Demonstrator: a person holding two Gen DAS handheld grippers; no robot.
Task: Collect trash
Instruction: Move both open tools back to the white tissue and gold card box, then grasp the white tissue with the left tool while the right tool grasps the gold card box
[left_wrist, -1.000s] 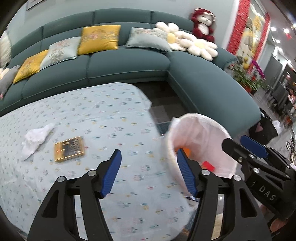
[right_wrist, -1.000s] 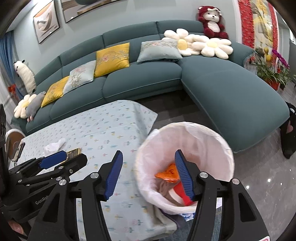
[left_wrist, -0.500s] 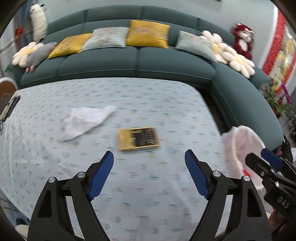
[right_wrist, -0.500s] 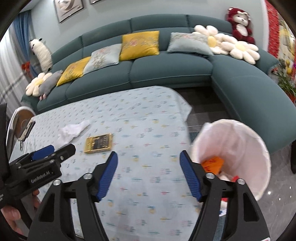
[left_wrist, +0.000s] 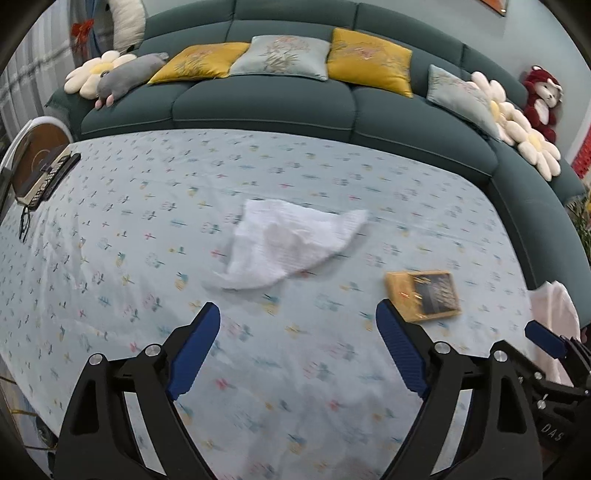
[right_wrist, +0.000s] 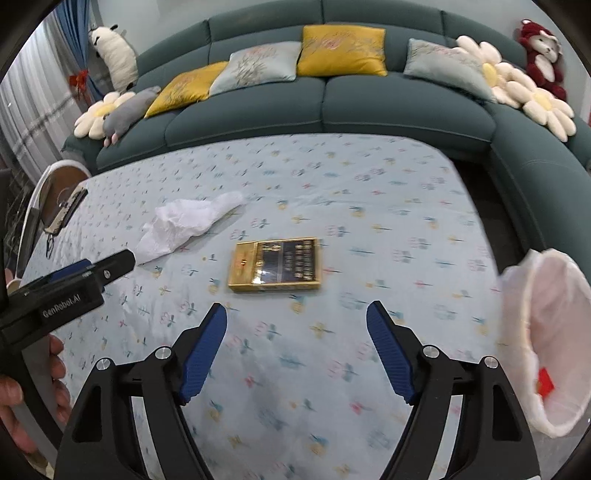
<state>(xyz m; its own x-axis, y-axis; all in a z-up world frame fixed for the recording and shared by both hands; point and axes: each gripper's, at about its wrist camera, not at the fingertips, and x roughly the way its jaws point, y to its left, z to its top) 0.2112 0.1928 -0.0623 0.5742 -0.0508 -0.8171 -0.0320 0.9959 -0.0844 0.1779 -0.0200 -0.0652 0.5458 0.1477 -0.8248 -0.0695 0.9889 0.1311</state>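
A crumpled white tissue (left_wrist: 288, 245) lies on the flowered tablecloth (left_wrist: 110, 258), just beyond my left gripper (left_wrist: 298, 325), whose jaws are opening with nothing between them. A flat gold and dark packet (right_wrist: 275, 265) lies ahead of my right gripper (right_wrist: 296, 321), also opening and empty. The tissue (right_wrist: 186, 223) shows to the left in the right wrist view, the packet (left_wrist: 424, 293) to the right in the left wrist view. A bin lined with a white bag (right_wrist: 546, 343) stands off the table's right end, with a red scrap (right_wrist: 545, 384) inside.
A teal corner sofa (left_wrist: 277, 99) with cushions and plush toys curves behind the table. A remote control and glasses (left_wrist: 48, 181) lie at the table's far left edge beside a round stool (left_wrist: 37, 147). A person's hand (right_wrist: 22, 391) holds the left gripper.
Both grippers swung left, away from the bin and over the table, and sank toward it. Their jaws widened. The tissue and the packet now lie close ahead.
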